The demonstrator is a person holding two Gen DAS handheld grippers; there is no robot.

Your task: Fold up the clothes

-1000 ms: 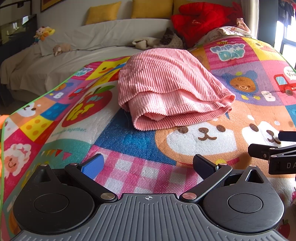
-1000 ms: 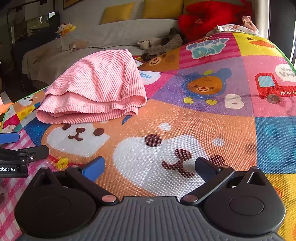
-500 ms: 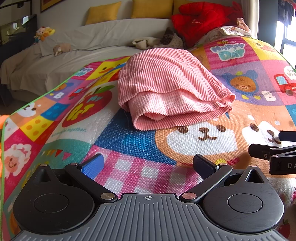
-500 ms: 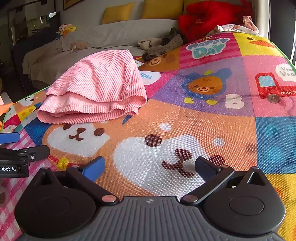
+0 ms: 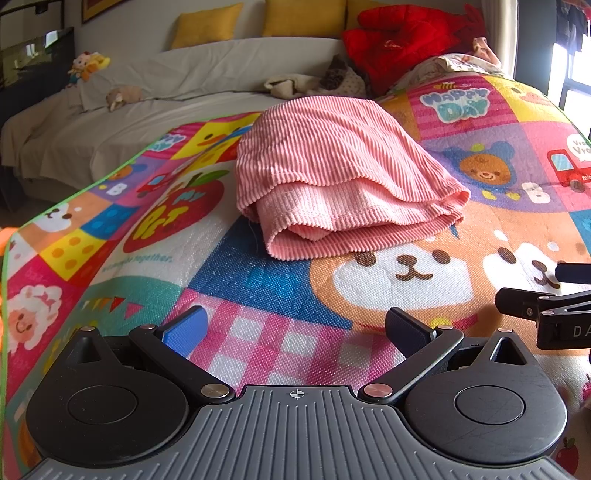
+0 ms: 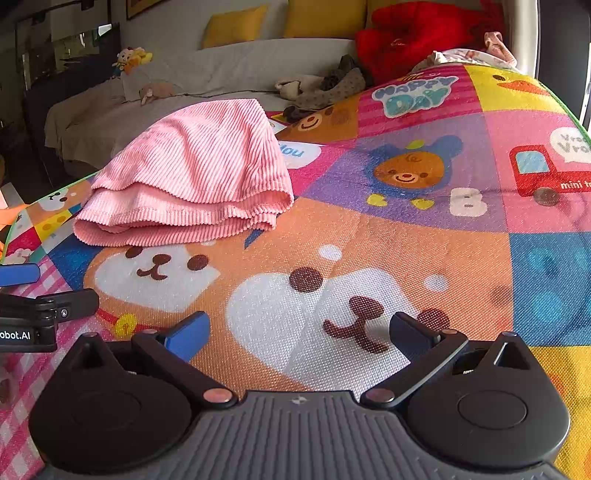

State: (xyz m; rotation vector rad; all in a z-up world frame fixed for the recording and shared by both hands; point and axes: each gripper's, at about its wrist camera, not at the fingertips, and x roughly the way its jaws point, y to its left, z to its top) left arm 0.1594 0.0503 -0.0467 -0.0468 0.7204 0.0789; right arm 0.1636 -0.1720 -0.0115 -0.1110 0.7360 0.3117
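A pink striped ribbed garment (image 5: pixel 340 177) lies folded in a thick bundle on the colourful cartoon play mat (image 5: pixel 369 280). It also shows in the right wrist view (image 6: pixel 192 177), to the upper left. My left gripper (image 5: pixel 295 330) is open and empty, low over the mat, short of the garment's near edge. My right gripper (image 6: pixel 299 332) is open and empty over the bear print, to the right of the garment. Each gripper shows at the edge of the other's view.
A sofa with a grey cover (image 5: pixel 147 99) stands behind the mat with yellow cushions (image 5: pixel 207 24), a red padded item (image 5: pixel 406 40), stuffed toys (image 5: pixel 86 66) and loose clothes (image 5: pixel 332 79). The mat's green edge (image 5: pixel 74 192) drops off at left.
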